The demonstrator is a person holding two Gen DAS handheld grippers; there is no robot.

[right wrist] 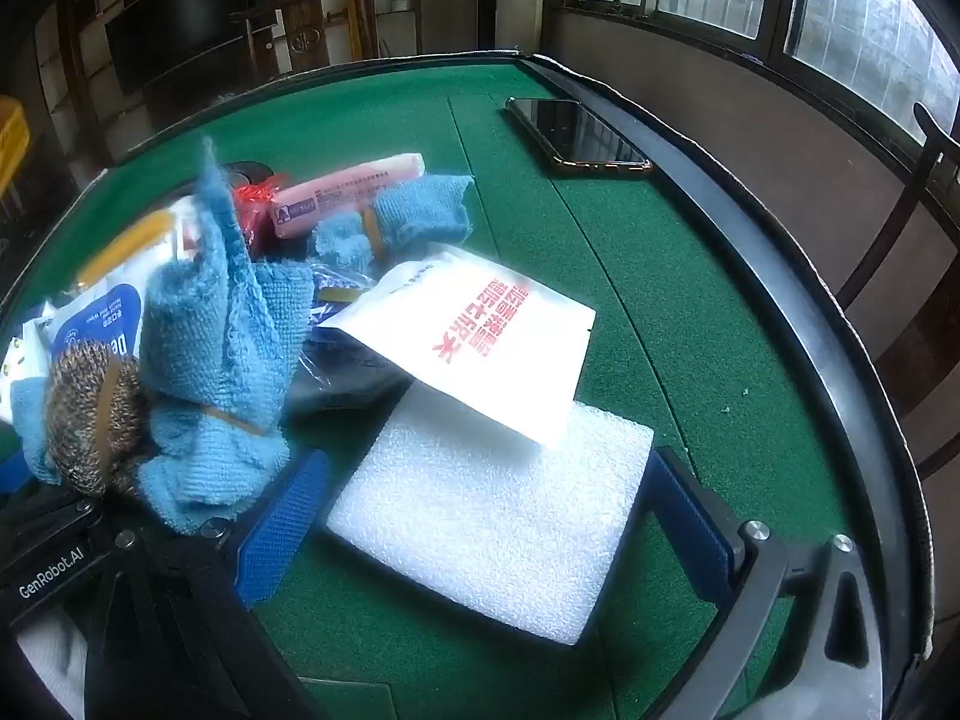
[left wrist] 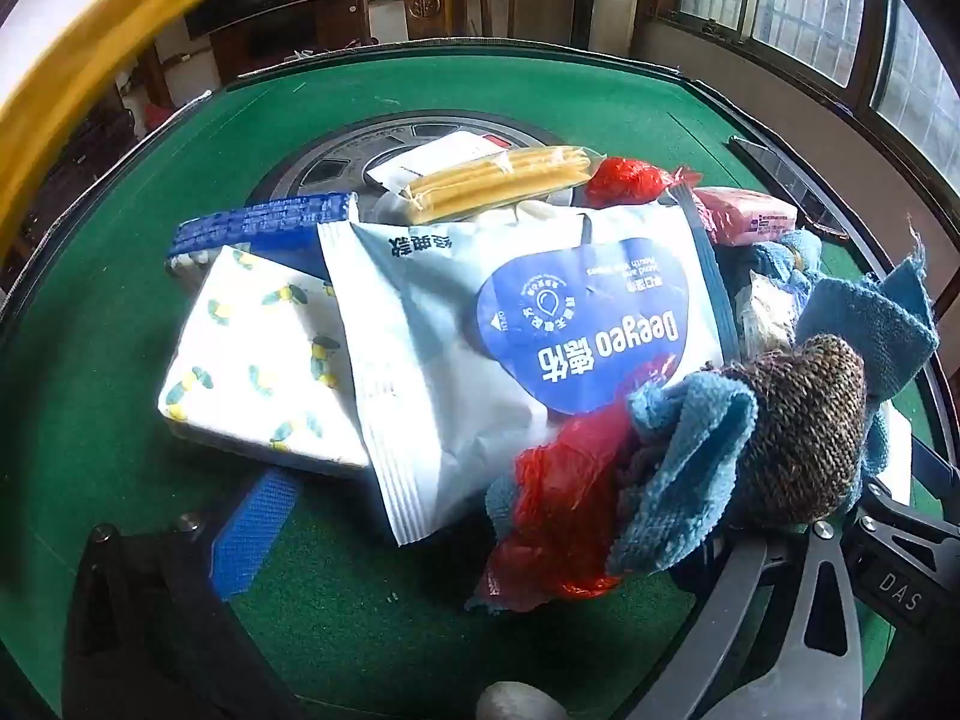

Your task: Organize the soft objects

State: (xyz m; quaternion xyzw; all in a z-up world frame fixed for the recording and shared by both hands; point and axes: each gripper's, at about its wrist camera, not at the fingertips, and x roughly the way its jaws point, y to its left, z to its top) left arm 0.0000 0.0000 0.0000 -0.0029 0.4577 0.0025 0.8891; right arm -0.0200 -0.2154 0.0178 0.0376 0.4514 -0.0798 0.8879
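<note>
A pile of soft goods lies on the green table (left wrist: 90,360). In the left wrist view I see a white and blue Deeyeo wipes pack (left wrist: 510,336), a lemon-print tissue pack (left wrist: 252,354), a blue cloth (left wrist: 690,450) with a brown knit piece (left wrist: 810,426), a red plastic bag (left wrist: 558,510) and a yellow stick pack (left wrist: 498,180). My left gripper (left wrist: 480,540) is open; only its left blue finger (left wrist: 252,534) shows, near the pile. My right gripper (right wrist: 480,516) is open around a white foam block (right wrist: 492,522), its fingers (right wrist: 282,528) on either side. A white pouch with red print (right wrist: 480,336) leans on the foam.
A black phone (right wrist: 576,132) lies at the table's far right. A pink pack (right wrist: 348,192) and a rolled blue cloth (right wrist: 414,210) lie behind the pile. The table's raised black rim (right wrist: 840,360) curves along the right. A yellow object (left wrist: 90,60) blurs the upper left.
</note>
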